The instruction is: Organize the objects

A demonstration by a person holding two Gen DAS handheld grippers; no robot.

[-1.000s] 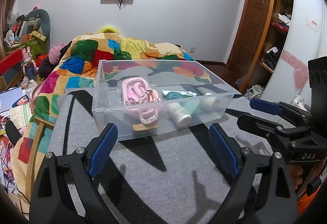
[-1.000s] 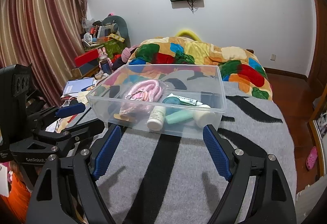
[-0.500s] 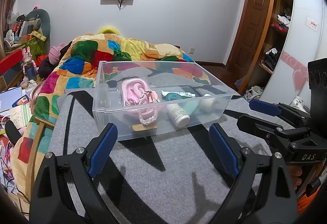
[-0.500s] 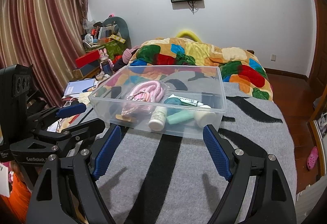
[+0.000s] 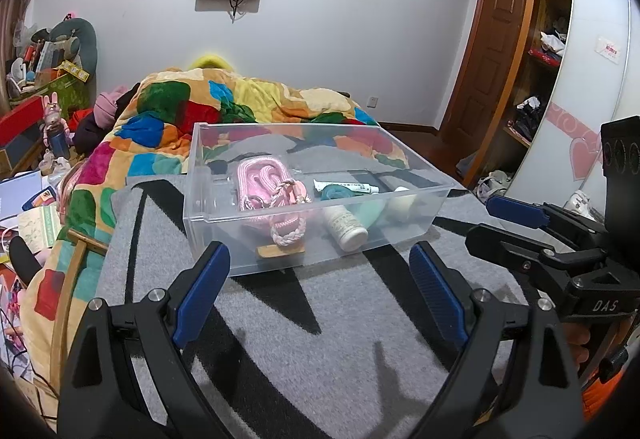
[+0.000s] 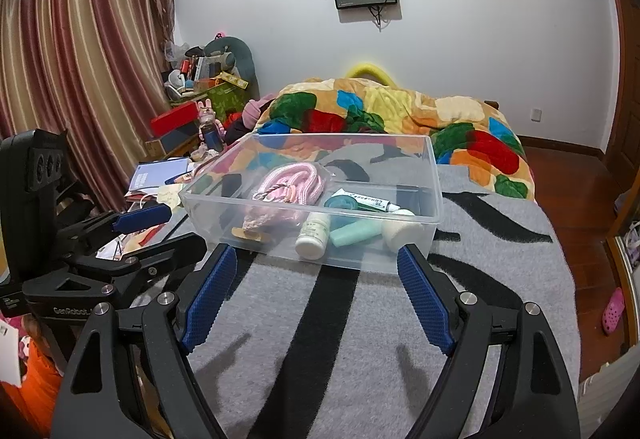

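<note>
A clear plastic box (image 5: pixel 224 223) (image 6: pixel 434 175) sits on a grey and black blanket on the bed. In it lie a pink braided pouch (image 5: pixel 264 183) (image 6: pixel 294 179), a white bottle (image 5: pixel 346 227) (image 6: pixel 314 233), a teal tube (image 6: pixel 354 231), a white tube with green print (image 5: pixel 346 187) (image 6: pixel 366 201) and a white jar (image 6: pixel 400 231). My left gripper (image 5: pixel 320 269) is open and empty just in front of the box; it also shows in the right wrist view (image 6: pixel 168 231). My right gripper (image 6: pixel 316 271) is open and empty in front of the box; it also shows in the left wrist view (image 5: pixel 508 223).
A colourful patchwork quilt (image 5: pixel 180 119) (image 6: pixel 400 111) lies bunched behind the box. Clutter, books and toys (image 6: pixel 192 87) fill the bed's left side by the curtains. A wooden door and wardrobe shelves (image 5: pixel 532 59) stand to the right. The bed's right edge drops to a wooden floor (image 6: pixel 580 199).
Both views have shifted very slightly; the box and its contents have not moved. Both grippers stay open.
</note>
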